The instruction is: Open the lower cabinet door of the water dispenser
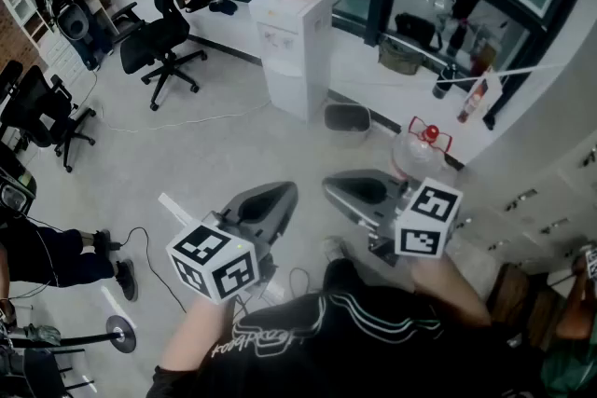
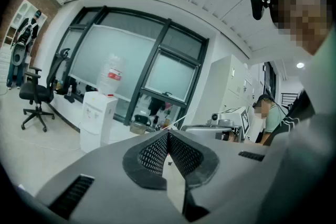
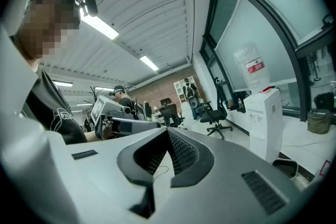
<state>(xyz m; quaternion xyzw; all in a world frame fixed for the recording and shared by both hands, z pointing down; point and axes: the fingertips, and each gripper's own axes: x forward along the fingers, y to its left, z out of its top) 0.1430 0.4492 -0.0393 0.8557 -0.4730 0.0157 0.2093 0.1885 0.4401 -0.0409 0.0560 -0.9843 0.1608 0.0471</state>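
Note:
The white water dispenser stands against the window wall at the far side of the room, with a bottle on top. Its lower cabinet door is closed. It also shows small in the left gripper view and the right gripper view. My left gripper and right gripper are held close to my body, side by side, well short of the dispenser. Both are shut with nothing between the pads; the left gripper and the right gripper show their tips meeting.
A grey bin sits on the floor right of the dispenser, and a spare water bottle lies nearer to me. Black office chairs stand at the left. Cables trail over the floor. A seated person's legs are at the left edge.

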